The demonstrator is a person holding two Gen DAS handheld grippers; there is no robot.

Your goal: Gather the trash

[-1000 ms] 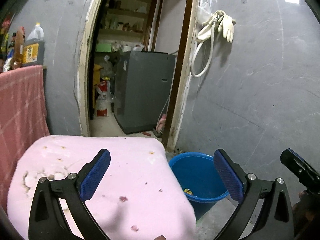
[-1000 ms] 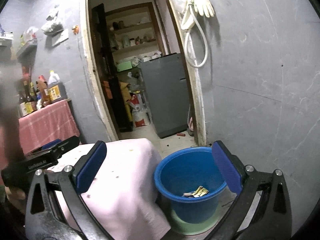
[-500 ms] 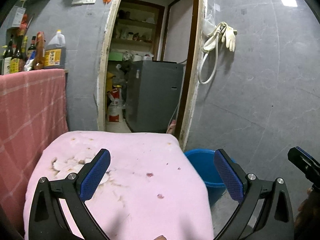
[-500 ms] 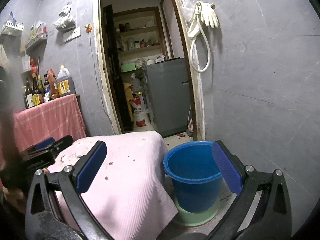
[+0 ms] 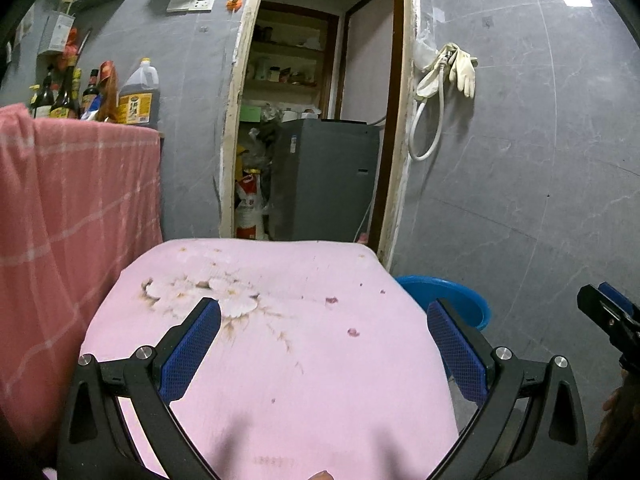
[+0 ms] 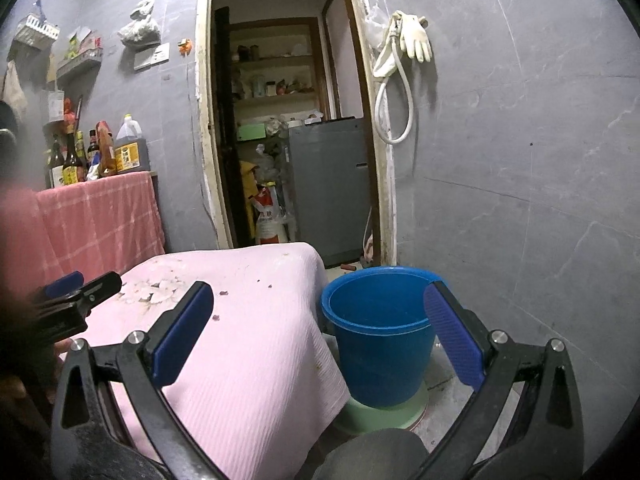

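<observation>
Both views have swung left and back: more pink cloth point(image 5: 280, 344) shows, while the blue bucket point(image 6: 380, 340) no longer reveals its contents.

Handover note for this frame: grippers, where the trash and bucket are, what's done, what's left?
Left gripper: open, empty, above the pink cloth-covered table.
Right gripper: open, empty, between table and round blue plastic bucket.
Bucket stands on a pale green base at the table's right; its inside is not visible.
Left: small dark crumbs and whitish flaky scraps on the cloth.
</observation>
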